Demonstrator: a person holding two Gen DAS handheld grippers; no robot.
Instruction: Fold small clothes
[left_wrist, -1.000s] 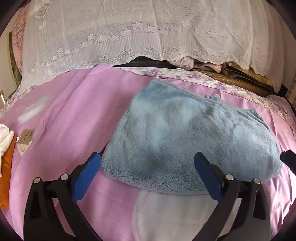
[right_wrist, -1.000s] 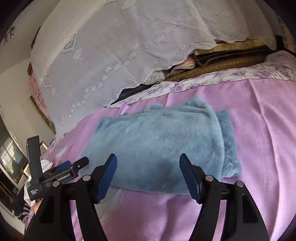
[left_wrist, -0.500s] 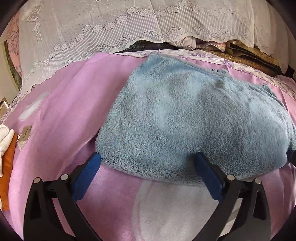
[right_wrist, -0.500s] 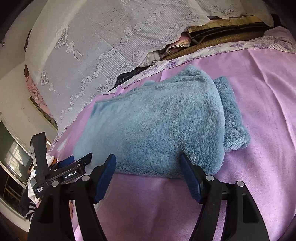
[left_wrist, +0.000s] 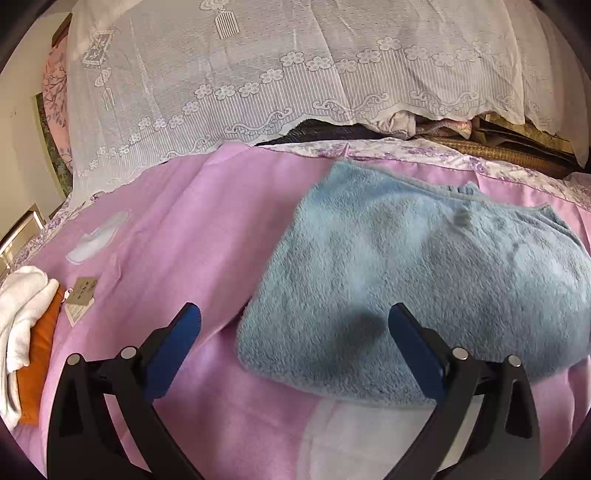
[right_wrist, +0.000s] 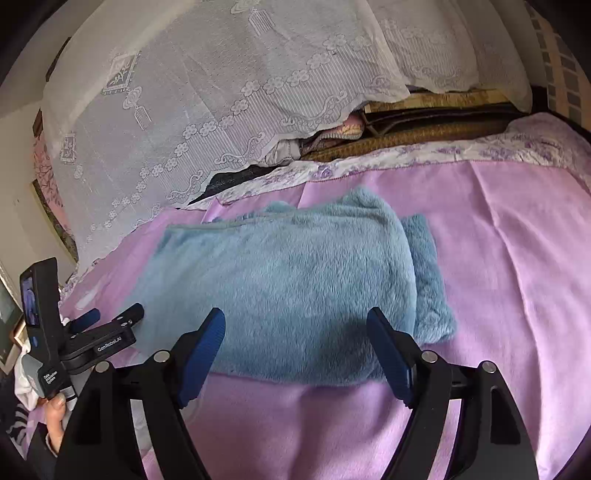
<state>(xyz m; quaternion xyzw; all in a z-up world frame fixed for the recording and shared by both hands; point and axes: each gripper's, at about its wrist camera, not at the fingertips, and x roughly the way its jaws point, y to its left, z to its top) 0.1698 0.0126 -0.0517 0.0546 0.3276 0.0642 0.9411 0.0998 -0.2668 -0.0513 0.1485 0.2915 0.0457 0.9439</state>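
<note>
A fluffy light-blue garment (left_wrist: 417, 273) lies folded on the pink bed sheet (left_wrist: 192, 229); it also shows in the right wrist view (right_wrist: 295, 288). A thinner folded layer sticks out at its right side (right_wrist: 428, 280). My left gripper (left_wrist: 295, 332) is open and empty, just above the garment's near left corner. My right gripper (right_wrist: 295, 332) is open and empty, above the garment's near edge. The left gripper also shows at the left of the right wrist view (right_wrist: 110, 325).
A white lace cloth (left_wrist: 295, 74) hangs over piled things behind the bed. White folded clothes (left_wrist: 18, 306) on an orange item (left_wrist: 37, 369) and a paper tag (left_wrist: 81, 299) lie at the left. A pale patch (left_wrist: 351, 435) marks the sheet in front.
Both grippers have pulled back and up from the garment's near edge; half a second ago their fingers were pressed low against it. The garment lies still.
</note>
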